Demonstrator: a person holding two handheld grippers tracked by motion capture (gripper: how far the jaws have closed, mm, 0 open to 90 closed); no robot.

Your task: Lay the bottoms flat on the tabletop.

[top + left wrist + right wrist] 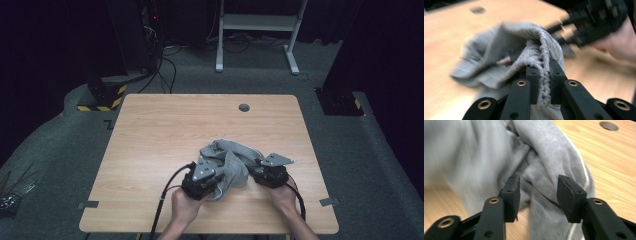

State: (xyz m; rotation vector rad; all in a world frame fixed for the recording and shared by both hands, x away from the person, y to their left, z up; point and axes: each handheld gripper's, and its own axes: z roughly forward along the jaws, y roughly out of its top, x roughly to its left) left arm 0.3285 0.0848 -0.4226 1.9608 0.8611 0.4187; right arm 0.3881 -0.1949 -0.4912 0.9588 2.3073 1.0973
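Note:
A crumpled grey cloth (231, 159) lies on the wooden table (165, 130) near its front edge, between my two grippers. In the left gripper view the left gripper (545, 67) is shut on a ribbed edge of the grey cloth (506, 50), and the fabric hangs lifted from the jaws. In the high view the left gripper (218, 181) sits at the cloth's left side. At the cloth's right side is the right gripper (253, 171). In its own view the right gripper (537, 185) is open, with a fold of the cloth (544, 150) lying loose between the pads.
A round grommet hole (244, 107) sits near the table's far edge. Beyond the table stand a white metal frame (257, 22), floor cables (167, 70) and black bases with yellow stripes (102, 97). The other hand and its gripper (594, 22) show blurred at the top right of the left gripper view.

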